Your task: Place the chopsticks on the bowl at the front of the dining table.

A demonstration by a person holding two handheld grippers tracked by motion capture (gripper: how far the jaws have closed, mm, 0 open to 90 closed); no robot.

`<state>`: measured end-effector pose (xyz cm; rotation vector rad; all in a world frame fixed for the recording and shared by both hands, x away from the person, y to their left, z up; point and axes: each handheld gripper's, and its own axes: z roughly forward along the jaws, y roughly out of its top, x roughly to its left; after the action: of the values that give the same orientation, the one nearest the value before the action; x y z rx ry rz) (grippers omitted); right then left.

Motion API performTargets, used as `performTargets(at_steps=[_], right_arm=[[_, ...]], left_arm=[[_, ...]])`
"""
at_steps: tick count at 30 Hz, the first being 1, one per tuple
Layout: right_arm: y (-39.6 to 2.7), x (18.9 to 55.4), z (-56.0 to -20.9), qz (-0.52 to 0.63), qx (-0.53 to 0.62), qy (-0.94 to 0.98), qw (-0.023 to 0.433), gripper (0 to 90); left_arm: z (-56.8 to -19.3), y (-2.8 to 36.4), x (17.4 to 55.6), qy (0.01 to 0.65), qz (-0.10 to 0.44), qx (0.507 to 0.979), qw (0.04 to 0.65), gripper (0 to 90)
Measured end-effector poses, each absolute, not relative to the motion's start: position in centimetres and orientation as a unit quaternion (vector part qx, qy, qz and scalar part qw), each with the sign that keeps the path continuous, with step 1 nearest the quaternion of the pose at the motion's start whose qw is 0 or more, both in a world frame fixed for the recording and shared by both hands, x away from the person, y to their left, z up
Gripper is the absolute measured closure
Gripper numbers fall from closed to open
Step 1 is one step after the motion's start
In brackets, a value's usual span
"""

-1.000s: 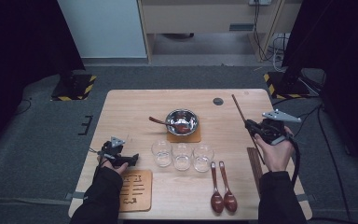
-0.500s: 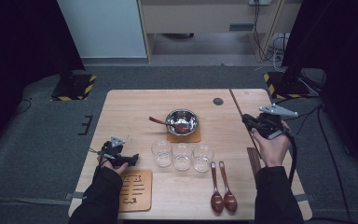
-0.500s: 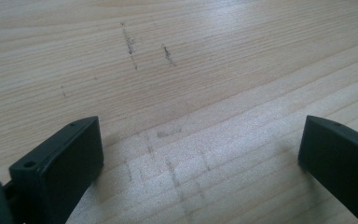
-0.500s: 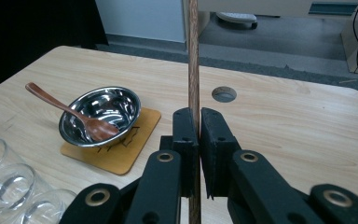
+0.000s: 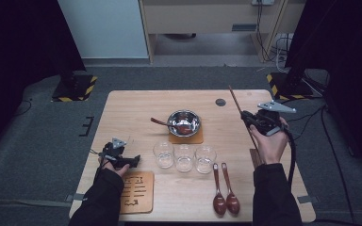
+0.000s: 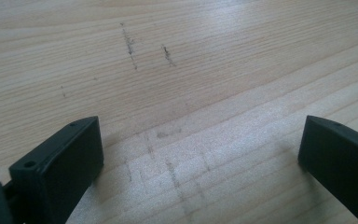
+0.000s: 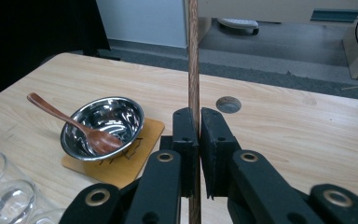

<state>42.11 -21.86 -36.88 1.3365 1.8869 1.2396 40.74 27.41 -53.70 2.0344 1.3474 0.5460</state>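
My right gripper (image 5: 248,118) is at the table's right side, raised off the wood, and is shut on a long brown wooden chopstick (image 5: 235,101). In the right gripper view the chopstick (image 7: 193,56) stands straight up between the pressed jaws of the right gripper (image 7: 198,114). At the near left, my left gripper (image 5: 134,161) rests low over the table. Its jaws stand wide apart in the left gripper view, with nothing between them but bare wood (image 6: 200,154).
A steel bowl (image 5: 184,122) holding a wooden spoon (image 5: 159,122) sits on a square coaster (image 5: 198,139) mid-table. Three glasses (image 5: 184,157) line up nearer me. Two brown spoons (image 5: 225,197) lie at the front, a wooden trivet (image 5: 136,193) at front left, and a dark strip (image 5: 255,158) under my right hand.
My right hand has shifted slightly farther from me, still holding the chopstick. The left hand has stayed where it was.
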Motion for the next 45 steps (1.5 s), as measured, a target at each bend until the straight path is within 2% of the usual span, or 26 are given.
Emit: performTargets(at_steps=[45], right_arm=[[-16.8,46.2,-35.6,0.479,0.467,0.697,0.257,85.1]], left_arm=[[-53.7,27.4,40.7,0.511,0.207,0.773,0.315,0.0]])
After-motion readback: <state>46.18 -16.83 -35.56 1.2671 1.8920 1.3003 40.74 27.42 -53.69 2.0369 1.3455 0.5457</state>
